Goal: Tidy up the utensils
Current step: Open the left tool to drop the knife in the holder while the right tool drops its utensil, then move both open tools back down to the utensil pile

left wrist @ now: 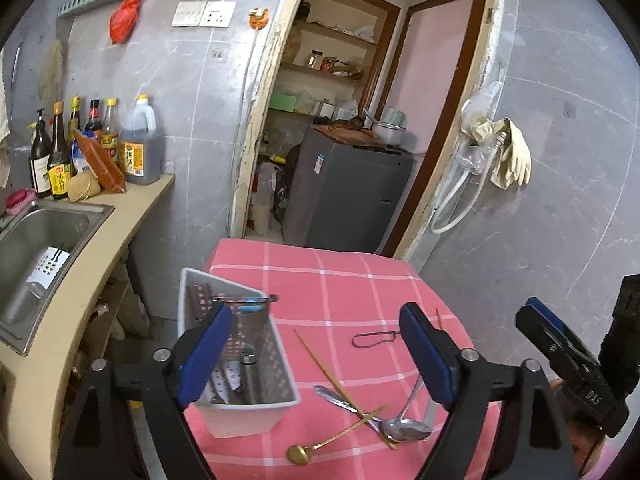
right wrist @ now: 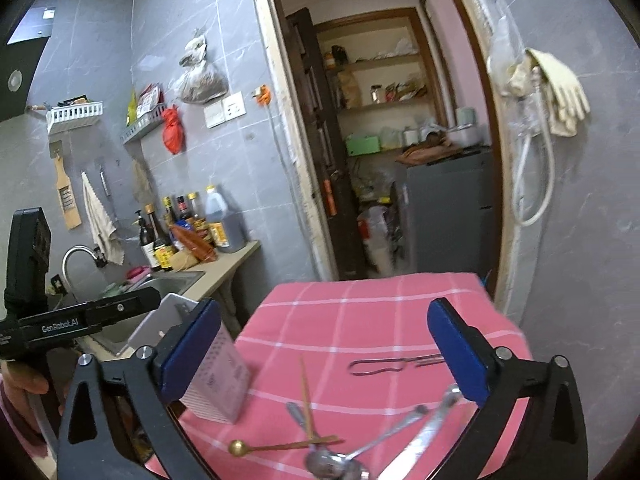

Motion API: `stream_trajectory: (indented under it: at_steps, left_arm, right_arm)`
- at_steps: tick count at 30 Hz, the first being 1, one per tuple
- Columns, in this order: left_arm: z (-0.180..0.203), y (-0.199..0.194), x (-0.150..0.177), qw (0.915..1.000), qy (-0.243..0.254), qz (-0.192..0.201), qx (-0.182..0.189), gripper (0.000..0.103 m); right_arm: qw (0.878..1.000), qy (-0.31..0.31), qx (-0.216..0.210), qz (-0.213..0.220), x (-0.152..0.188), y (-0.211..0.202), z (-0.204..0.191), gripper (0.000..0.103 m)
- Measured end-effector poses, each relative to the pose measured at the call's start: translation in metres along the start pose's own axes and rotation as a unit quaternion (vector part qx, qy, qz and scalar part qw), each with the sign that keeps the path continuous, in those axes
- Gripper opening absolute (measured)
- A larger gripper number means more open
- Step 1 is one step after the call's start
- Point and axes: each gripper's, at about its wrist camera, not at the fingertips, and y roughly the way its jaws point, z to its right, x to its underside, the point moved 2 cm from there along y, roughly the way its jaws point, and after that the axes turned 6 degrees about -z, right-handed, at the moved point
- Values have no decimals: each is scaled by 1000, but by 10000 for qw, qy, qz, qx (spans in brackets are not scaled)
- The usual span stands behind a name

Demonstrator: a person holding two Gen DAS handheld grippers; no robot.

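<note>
Hovering both the left gripper (left wrist: pixel 316 354) and right gripper (right wrist: pixel 324 354) spread and empty, I judge sorting half done: the white perforated plastic caddy (left wrist: pixel 256 414) holds some utensils, while steel spoons (left wrist: pixel 404 428), a brass spoon (left wrist: pixel 298 454) and bamboo chopsticks (left wrist: pixel 332 376) remain scattered on the pink checked tablecloth (left wrist: pixel 344 272).

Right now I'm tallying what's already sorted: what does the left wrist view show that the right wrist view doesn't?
Only the left wrist view looks into the white basket, with utensils standing inside, and into the sink. Only the right wrist view shows the faucet and the hanging towel. Both share the pink checked tablecloth, the gold spoon, the silver spoon and the wire hook.
</note>
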Motion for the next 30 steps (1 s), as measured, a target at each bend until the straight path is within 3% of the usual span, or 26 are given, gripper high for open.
stream_trajectory:
  at_steps: [4, 20, 30]
  left_arm:
    - [17, 2, 5, 9999, 46, 91, 5, 94]
    - [69, 39, 31, 9986, 364, -312, 230, 95]
    - [85, 70, 55, 9949, 561, -804, 222, 95]
  right_arm:
    - [9999, -18, 170, -9, 1, -11, 16, 102]
    - [9973, 208, 656, -265, 21, -29, 82, 102]
    - [9942, 497, 468, -829, 49, -4, 112, 102]
